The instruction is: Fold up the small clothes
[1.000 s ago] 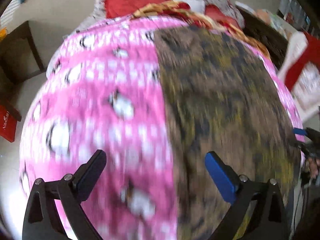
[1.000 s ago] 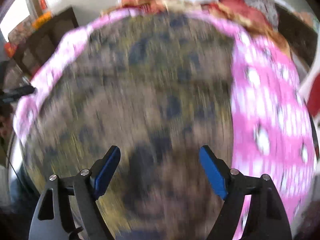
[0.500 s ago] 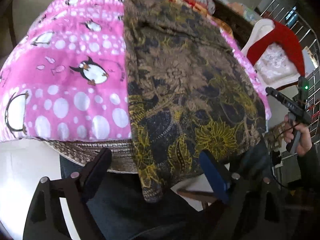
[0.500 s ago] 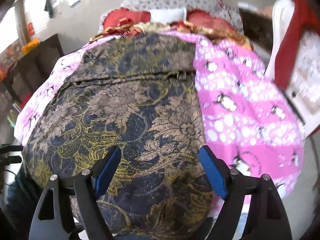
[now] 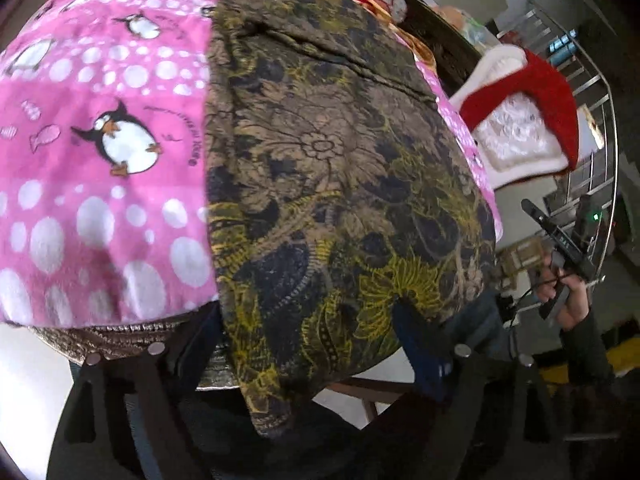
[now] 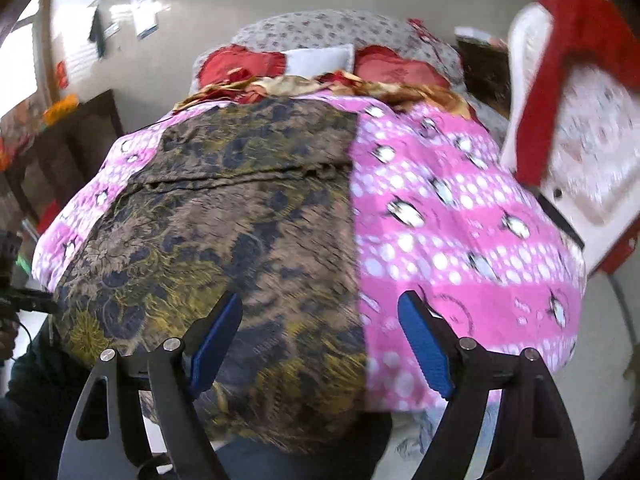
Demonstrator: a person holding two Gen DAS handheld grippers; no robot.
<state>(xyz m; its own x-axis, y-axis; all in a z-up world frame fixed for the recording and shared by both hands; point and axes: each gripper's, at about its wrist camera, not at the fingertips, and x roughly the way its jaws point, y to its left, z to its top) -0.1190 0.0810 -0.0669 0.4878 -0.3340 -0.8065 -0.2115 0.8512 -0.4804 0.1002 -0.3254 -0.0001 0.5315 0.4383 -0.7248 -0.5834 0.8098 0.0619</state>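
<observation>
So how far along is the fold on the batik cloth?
Done: the batik cloth lies spread flat on the penguin blanket, one crease across its far part. In hand: nothing; the left gripper is closing near the hanging near edge, unpinched; the right gripper is open. Left: the actual folds.

The left wrist camera looked steeply down from the near edge of the pink blanket (image 5: 100, 168), close over the hanging hem of the brown patterned cloth (image 5: 328, 184). The right wrist camera faced the same way from farther right, close above that cloth (image 6: 240, 216). Both views shared cloth, blanket (image 6: 460, 240) and the red-and-white chair (image 5: 524, 120) (image 6: 576, 112).
</observation>
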